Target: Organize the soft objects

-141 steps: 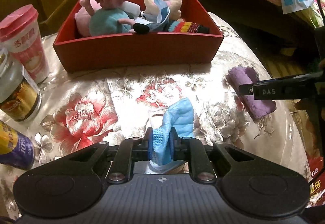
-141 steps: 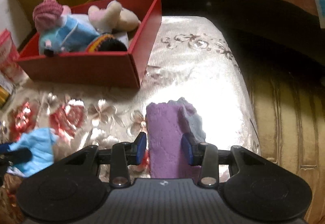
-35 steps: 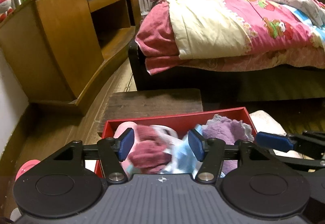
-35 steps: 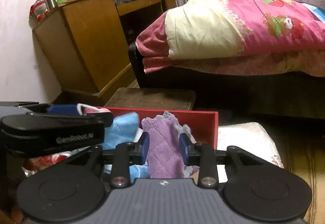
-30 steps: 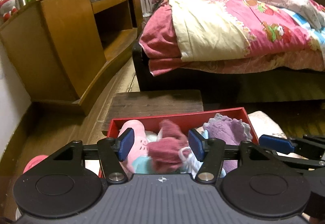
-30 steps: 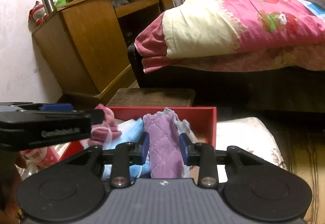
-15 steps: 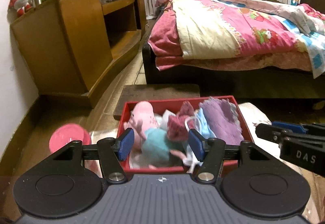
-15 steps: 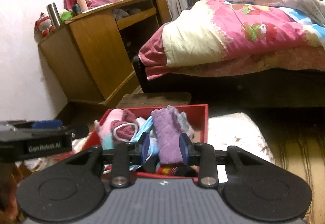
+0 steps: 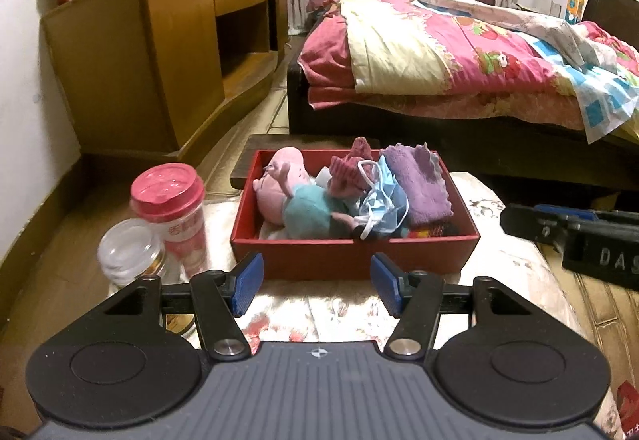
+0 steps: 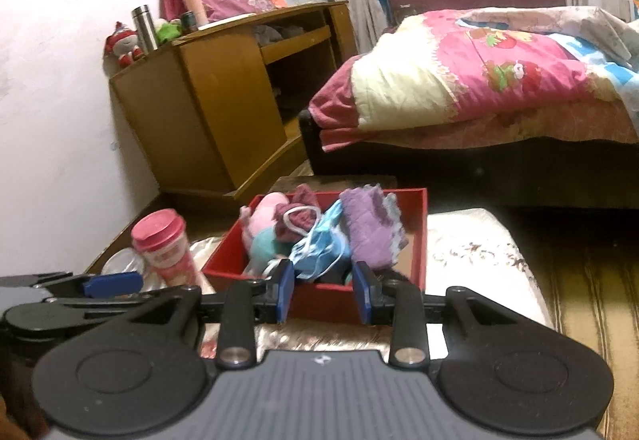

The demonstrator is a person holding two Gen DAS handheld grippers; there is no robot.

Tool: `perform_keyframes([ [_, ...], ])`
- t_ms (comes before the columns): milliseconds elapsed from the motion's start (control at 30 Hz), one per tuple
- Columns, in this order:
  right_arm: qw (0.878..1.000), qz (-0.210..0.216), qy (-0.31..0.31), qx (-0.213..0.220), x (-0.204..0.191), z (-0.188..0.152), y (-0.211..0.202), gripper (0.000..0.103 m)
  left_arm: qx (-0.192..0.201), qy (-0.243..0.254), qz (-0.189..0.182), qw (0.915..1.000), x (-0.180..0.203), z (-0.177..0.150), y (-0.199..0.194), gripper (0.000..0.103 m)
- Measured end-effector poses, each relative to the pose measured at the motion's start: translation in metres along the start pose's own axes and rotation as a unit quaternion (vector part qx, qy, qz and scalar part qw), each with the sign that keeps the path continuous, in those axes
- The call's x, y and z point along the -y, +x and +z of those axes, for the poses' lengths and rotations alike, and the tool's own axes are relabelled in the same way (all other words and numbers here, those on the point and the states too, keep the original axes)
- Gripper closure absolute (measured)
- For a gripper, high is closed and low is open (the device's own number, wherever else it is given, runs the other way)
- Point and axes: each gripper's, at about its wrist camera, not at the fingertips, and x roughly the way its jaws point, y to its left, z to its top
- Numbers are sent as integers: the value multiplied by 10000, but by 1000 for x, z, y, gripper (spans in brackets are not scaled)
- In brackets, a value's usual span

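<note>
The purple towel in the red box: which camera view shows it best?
The left wrist view: the purple towel lies sharp and unblocked at the right end of the red box. In the right wrist view it is blurrier, and the right hand-held gripper covers its lower end.

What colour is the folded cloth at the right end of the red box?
Purple, with a paler grey-lilac frayed edge. The cloth shows best in the left wrist view, lying in the red box.
</note>
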Motion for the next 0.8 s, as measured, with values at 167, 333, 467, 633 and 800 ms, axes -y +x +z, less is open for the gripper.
perform_keyframes([
  [167,9997,51,-213,129,-19,-15,-22,83,-21,-115,-13,9999,-5,-14,-14,38],
  [333,9990,94,-353,249,-32,-28,-41,83,-108,-206,-18,9997,-9,-32,-26,38],
  [467,9989,161,-363,259,-39,-39,-52,83,-113,-298,49,9995,-14,-41,-35,38],
  [633,9988,134,-376,296,-42,-49,-63,83,-139,-429,93,9989,-21,-49,-42,38],
  [800,9986,186,-387,306,-47,-56,-69,83,-145,-580,126,9981,-26,-54,-47,37],
])
